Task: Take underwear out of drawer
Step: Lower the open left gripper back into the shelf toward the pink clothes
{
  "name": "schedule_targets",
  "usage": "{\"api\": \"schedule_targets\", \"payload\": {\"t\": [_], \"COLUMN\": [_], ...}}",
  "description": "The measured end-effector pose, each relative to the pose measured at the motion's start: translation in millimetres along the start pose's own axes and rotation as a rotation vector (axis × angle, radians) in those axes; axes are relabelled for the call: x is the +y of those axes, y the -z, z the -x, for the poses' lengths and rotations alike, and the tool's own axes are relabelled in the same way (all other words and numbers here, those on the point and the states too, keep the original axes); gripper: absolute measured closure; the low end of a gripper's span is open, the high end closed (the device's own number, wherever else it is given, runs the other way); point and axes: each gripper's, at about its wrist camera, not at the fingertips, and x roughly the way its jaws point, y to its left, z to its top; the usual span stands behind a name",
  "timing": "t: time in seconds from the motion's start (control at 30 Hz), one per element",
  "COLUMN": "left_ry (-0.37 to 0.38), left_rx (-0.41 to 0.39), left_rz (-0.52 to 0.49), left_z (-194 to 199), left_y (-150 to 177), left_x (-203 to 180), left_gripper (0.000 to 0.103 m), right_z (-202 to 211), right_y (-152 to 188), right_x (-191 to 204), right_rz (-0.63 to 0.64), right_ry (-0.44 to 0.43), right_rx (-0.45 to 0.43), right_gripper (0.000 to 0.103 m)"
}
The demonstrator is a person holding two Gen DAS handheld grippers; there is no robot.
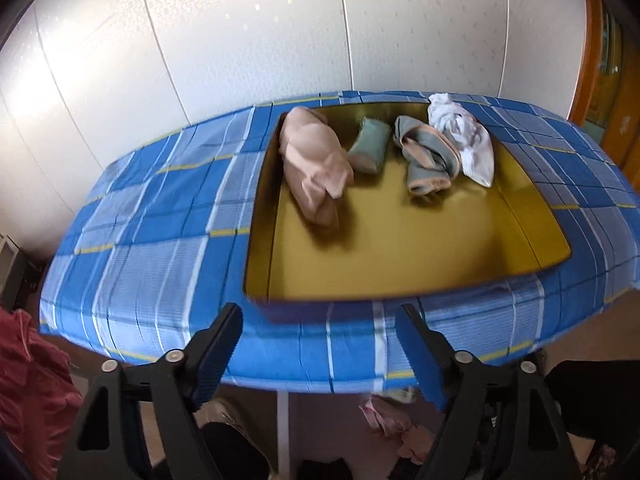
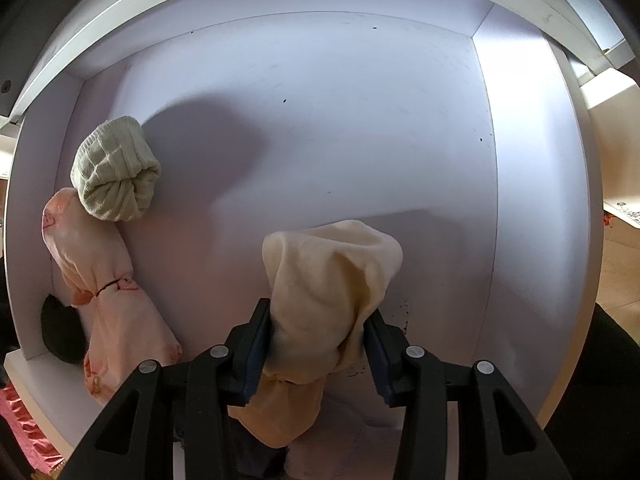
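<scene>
In the right wrist view my right gripper (image 2: 318, 334) points down into a white drawer (image 2: 340, 120) and is shut on a cream rolled piece of underwear (image 2: 332, 280). A pale green knit roll (image 2: 116, 172), a pink printed roll (image 2: 100, 280) and a dark item (image 2: 60, 334) lie along the drawer's left side. In the left wrist view my left gripper (image 1: 320, 320) is open and holds nothing, hovering off the near edge of a table. On the table a gold tray (image 1: 400, 256) carries a pink bra (image 1: 316, 164), a teal roll (image 1: 370, 146), a grey-pink piece (image 1: 426, 156) and a white piece (image 1: 466, 136).
A blue plaid cloth (image 1: 152, 232) covers the table, which stands against a white panelled wall (image 1: 240, 40). A red cloth (image 1: 32, 380) lies at the lower left. Pink garments (image 1: 384, 420) lie on the floor below the table.
</scene>
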Motion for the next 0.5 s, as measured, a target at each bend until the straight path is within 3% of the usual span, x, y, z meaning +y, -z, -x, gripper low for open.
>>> {"api": "schedule_targets", "payload": {"t": [0.2, 0.5], "left_ry": [0.048, 0.139], "left_rx": [0.045, 0.217], "left_rz": [0.034, 0.083], "left_z": [-7, -57], "left_y": [41, 114], "left_x": [-7, -30], "left_gripper": [0.019, 0.015], "right_z": [-3, 0], "right_y": [2, 4], "right_x": [5, 7], "right_rz": [0.009, 0.024], "right_ry": [0.005, 0.015], "right_rx": [0.000, 0.002], "right_gripper": [0.058, 0.058]}}
